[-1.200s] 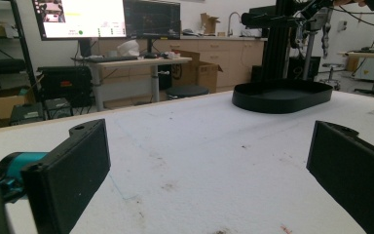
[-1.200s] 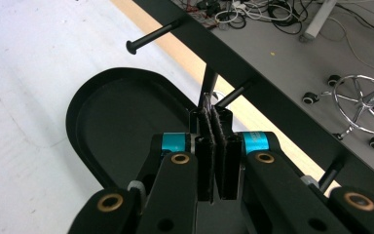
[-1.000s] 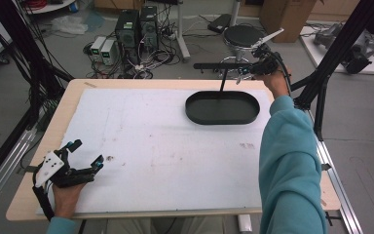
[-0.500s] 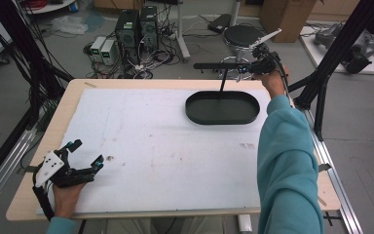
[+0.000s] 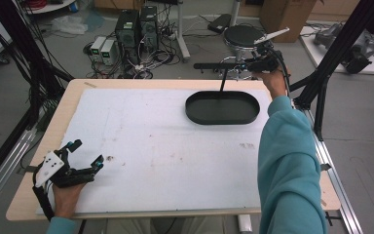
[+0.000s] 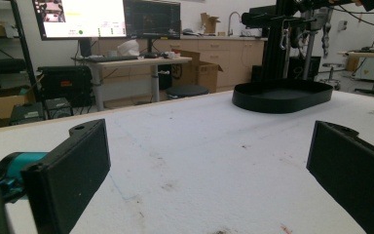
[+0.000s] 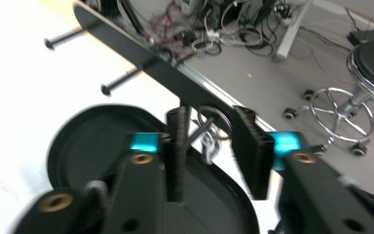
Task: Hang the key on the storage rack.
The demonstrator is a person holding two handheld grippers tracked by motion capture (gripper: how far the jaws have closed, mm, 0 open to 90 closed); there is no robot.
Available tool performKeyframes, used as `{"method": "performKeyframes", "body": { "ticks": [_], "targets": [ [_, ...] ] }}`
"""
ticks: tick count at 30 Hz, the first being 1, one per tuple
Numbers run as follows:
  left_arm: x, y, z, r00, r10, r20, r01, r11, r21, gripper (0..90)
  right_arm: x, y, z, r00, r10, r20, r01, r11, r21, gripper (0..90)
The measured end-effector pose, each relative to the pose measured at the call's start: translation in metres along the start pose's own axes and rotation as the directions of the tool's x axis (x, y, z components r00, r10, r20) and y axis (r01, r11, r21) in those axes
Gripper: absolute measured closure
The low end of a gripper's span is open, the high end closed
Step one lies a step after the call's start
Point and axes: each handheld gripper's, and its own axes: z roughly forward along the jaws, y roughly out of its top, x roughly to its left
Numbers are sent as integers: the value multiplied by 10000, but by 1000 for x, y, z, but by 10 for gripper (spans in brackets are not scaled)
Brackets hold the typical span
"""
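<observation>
now keyring [image 7: 209, 127] hangs between right gripper [image 7: 213, 155] jaws.

Lab: computer towers [image 5: 135, 25], floor cable tangle [image 5: 141, 61], wall monitors [image 6: 106, 18], cabinets.

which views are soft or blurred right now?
Right gripper view: motion-blurred, worst on the right gripper and the key ring between its just-opened jaws. Left gripper view: near pads slightly soft, black tray fairly sharp. High view: even light, no glare, left gripper clear.
</observation>
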Motion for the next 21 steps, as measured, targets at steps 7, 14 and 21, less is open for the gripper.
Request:
{"method": "performKeyframes", "body": {
  "ticks": [7,14,21],
  "targets": [
    [0,0,0,10000,-4,5,4,10000,7,25,14,-10,-15,9974,701,-135,-713,9851,-1563,104],
    [1,0,0,10000,-74,14,74,10000,10,25,36,-29,-42,9930,1076,-493,-1164,9635,-2410,103],
    [0,0,0,10000,-60,-16,60,10000,-45,25,52,-56,-61,9938,1094,190,-987,9489,-2999,5]
  ]
}}
